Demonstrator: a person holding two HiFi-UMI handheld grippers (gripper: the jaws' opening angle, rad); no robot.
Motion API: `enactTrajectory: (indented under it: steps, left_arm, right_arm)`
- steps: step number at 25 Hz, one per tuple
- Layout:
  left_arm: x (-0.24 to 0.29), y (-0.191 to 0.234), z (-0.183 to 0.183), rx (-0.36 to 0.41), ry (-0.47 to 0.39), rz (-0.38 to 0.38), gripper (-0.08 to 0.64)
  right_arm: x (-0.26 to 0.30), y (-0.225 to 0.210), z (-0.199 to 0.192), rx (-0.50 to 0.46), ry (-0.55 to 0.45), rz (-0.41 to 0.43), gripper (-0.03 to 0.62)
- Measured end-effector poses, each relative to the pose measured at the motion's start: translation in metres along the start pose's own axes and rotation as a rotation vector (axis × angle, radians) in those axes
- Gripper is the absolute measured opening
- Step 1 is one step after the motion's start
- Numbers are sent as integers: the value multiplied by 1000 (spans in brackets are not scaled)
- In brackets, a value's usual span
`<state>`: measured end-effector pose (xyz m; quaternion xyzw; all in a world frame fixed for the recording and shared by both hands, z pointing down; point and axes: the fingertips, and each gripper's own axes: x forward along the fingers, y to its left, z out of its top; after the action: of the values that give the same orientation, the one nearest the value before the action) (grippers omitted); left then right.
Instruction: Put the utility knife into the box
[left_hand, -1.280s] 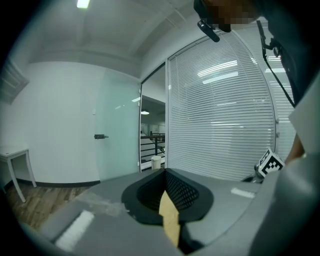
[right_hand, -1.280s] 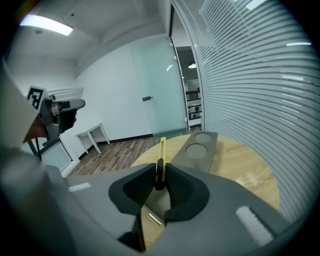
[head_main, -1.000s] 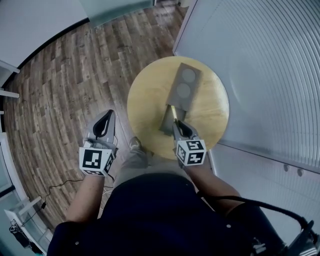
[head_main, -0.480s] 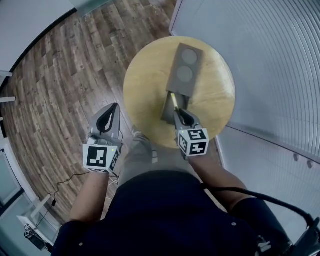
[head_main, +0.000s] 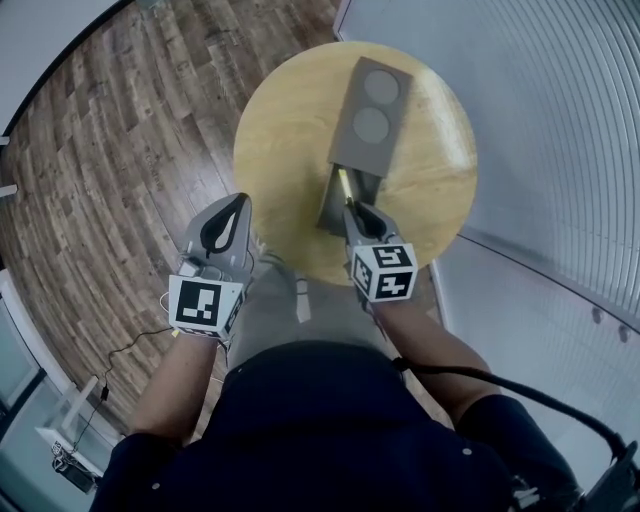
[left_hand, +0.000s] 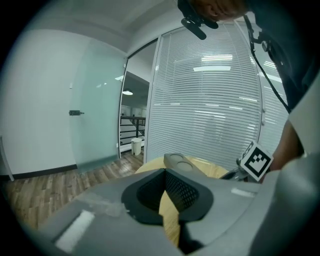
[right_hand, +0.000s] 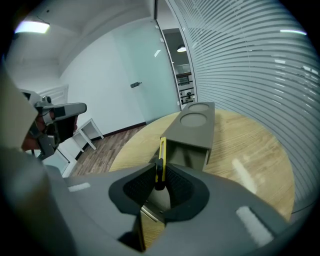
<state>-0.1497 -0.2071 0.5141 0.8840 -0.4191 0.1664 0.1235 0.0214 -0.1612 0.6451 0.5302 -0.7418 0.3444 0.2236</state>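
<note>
Table: a round wooden table (head_main: 280, 130), standing on a wood-plank floor (head_main: 110, 150); a slatted blind wall (head_main: 560, 120) runs along its 3 o'clock side.
Box: a long grey box (head_main: 368, 110) lies on the table from the centre out toward 1 o'clock. Its top has two round recesses, and its dark open end faces 6 o'clock, toward the person.
Right gripper: the right gripper (head_main: 352, 212) sits at the table's 6 o'clock edge and points toward 12 o'clock, at the box's open end. Its jaws are pinching the utility knife.
Utility knife: the yellow utility knife (right_hand: 161, 155) stands on edge between the black pads. Its far end is up against the left side of the box's mouth; whether it is past the rim cannot be told.
Left gripper: the left gripper (head_main: 238, 200) hangs at 9 o'clock of the right one, off the table and over the floor. Its jaw tips are pressed together with nothing between them.
</note>
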Motion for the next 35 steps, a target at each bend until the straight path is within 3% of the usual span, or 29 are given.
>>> enactTrajectory:
  steps: [9, 18, 35]
  left_arm:
    - [8, 8, -6, -4, 8, 4, 3]
    - [2, 8, 1, -4, -1, -4, 3]
    - [-10, -2, 72, 80, -126, -49, 3]
  right_arm:
    - [13, -4, -17, 23, 65, -14, 69]
    - [12, 2, -13, 21, 59, -13, 106]
    - [-39, -5, 46, 23, -99, -69, 106]
